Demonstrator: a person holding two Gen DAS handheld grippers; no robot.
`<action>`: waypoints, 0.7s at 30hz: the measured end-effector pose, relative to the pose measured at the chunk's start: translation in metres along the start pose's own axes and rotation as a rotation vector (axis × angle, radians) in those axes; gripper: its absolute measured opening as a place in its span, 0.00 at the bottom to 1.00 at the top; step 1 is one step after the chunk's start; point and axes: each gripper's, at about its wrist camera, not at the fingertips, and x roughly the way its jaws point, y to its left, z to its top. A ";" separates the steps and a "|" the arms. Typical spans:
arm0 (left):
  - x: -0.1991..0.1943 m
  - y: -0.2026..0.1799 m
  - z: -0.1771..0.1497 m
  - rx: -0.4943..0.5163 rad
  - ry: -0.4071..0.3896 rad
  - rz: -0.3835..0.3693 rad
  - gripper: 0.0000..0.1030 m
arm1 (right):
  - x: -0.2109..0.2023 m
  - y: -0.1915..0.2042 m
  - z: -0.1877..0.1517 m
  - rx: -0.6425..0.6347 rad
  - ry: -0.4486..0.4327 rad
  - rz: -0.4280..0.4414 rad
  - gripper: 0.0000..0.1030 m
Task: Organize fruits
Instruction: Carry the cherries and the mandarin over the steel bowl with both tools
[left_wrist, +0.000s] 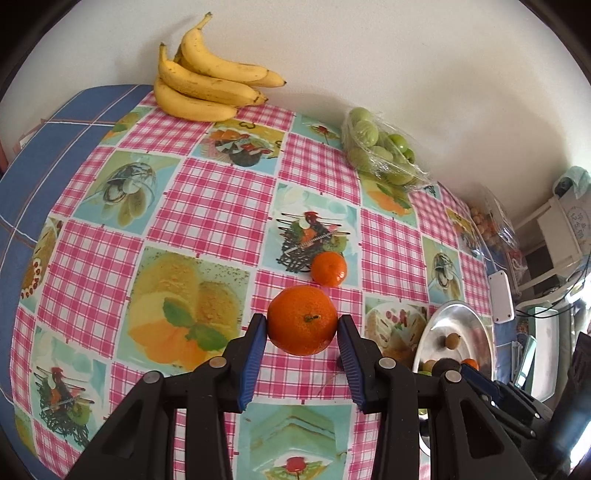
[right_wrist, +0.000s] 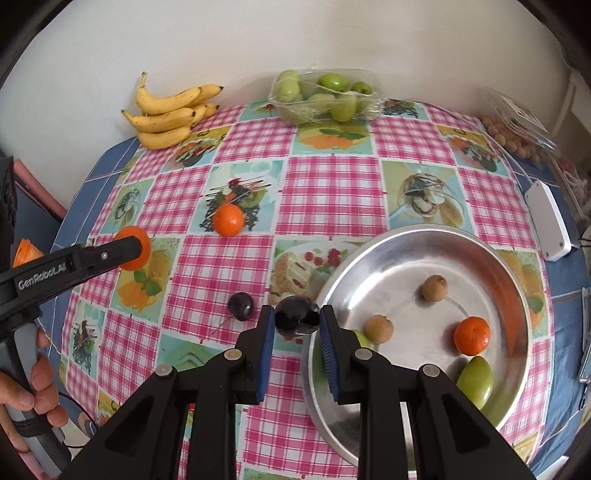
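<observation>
My left gripper (left_wrist: 302, 323) is shut on a large orange tangerine (left_wrist: 302, 320), held above the checked tablecloth; the right wrist view shows that gripper (right_wrist: 129, 248) from the side at the left, with the tangerine (right_wrist: 142, 236) half hidden behind it. A smaller tangerine (left_wrist: 328, 268) (right_wrist: 229, 220) lies on the cloth. My right gripper (right_wrist: 297, 320) is shut on a dark plum (right_wrist: 297, 319), just left of the metal bowl's rim (right_wrist: 424, 230). A second dark plum (right_wrist: 240, 305) with a stem rests on the cloth. Inside the bowl lie a tangerine (right_wrist: 471, 335), two brown longans (right_wrist: 434, 288) and green fruits (right_wrist: 476, 380).
A banana bunch (left_wrist: 207, 83) (right_wrist: 166, 116) lies by the back wall. A wrapped tray of green fruits (left_wrist: 376, 147) (right_wrist: 325, 96) stands at the back. A bag of small brown fruits (right_wrist: 517, 136) and a white box (right_wrist: 548, 221) lie right. A person's hand (right_wrist: 33, 387) grips the left handle.
</observation>
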 end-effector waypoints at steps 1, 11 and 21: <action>0.001 -0.003 -0.001 0.009 0.003 -0.002 0.41 | -0.002 -0.005 0.000 0.012 -0.005 -0.006 0.25; 0.018 -0.070 -0.022 0.193 0.050 0.001 0.41 | -0.016 -0.068 -0.002 0.154 -0.035 -0.074 0.25; 0.041 -0.160 -0.074 0.467 0.123 -0.011 0.41 | -0.037 -0.119 -0.016 0.265 -0.063 -0.124 0.25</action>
